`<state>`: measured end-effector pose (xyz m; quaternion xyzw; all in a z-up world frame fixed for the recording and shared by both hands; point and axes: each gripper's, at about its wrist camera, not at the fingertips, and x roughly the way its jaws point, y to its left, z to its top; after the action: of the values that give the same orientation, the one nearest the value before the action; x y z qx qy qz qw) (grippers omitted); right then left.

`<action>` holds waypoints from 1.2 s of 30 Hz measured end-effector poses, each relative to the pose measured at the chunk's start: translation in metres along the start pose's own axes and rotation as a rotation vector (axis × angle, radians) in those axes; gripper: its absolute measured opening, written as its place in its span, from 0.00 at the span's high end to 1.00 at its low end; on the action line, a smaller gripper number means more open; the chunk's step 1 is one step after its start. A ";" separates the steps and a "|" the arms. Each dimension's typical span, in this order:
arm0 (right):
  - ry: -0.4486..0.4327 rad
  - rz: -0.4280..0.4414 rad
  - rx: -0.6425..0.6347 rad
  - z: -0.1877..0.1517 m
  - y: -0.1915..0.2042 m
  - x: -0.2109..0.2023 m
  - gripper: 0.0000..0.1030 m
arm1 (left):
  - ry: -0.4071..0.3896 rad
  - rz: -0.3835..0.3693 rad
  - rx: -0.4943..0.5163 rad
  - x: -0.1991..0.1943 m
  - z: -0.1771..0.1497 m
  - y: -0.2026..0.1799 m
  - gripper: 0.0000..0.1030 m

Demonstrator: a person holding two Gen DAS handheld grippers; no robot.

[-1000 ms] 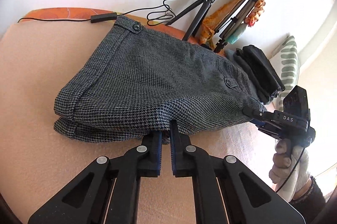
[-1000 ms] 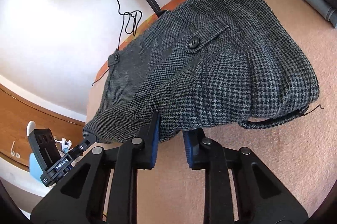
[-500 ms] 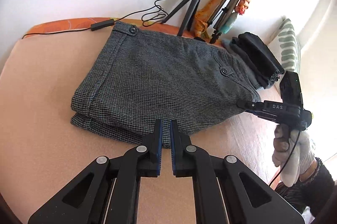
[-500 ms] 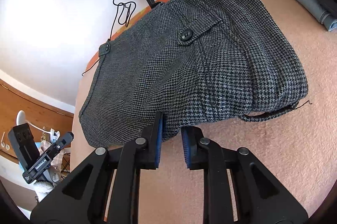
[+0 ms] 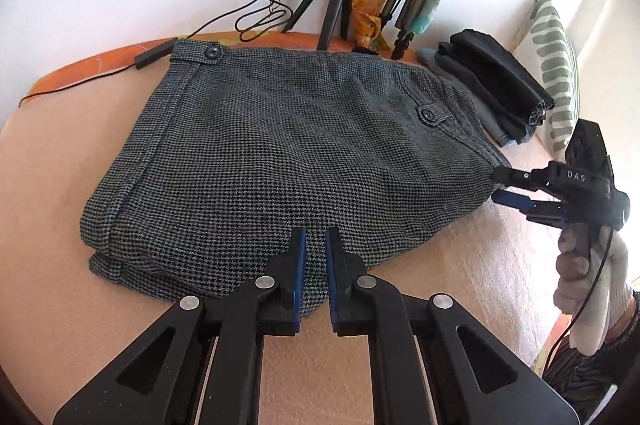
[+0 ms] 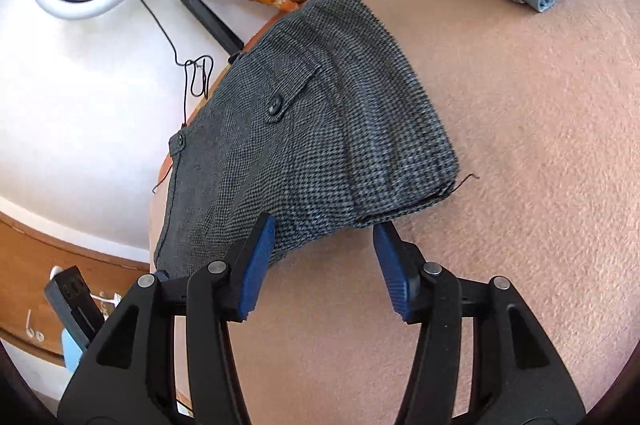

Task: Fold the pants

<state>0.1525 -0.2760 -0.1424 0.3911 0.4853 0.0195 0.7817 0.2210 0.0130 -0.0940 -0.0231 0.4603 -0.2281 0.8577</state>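
The folded grey houndstooth pants (image 5: 288, 161) lay across the middle of the frame on the peach bedspread (image 5: 60, 225). The left gripper (image 5: 316, 245) was clamped on their near edge at lower centre. The right gripper (image 6: 324, 237) had just been opening and held nothing, the pants' corner sitting loose between its blue pads (image 6: 258, 265).

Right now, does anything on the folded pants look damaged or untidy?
Yes. A loose dark thread sticks out from the frayed corner of the folded pants, onto the pink surface. Otherwise the fold looks tidy.
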 end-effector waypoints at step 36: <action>-0.050 -0.026 -0.054 0.045 -0.031 -0.028 0.49 | -0.039 -0.017 0.118 0.017 0.037 -0.066 0.92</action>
<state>0.1616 -0.3355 -0.1311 0.3639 0.4699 0.0127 0.8041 0.2340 -0.0596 -0.0695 0.0193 0.4291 -0.2614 0.8644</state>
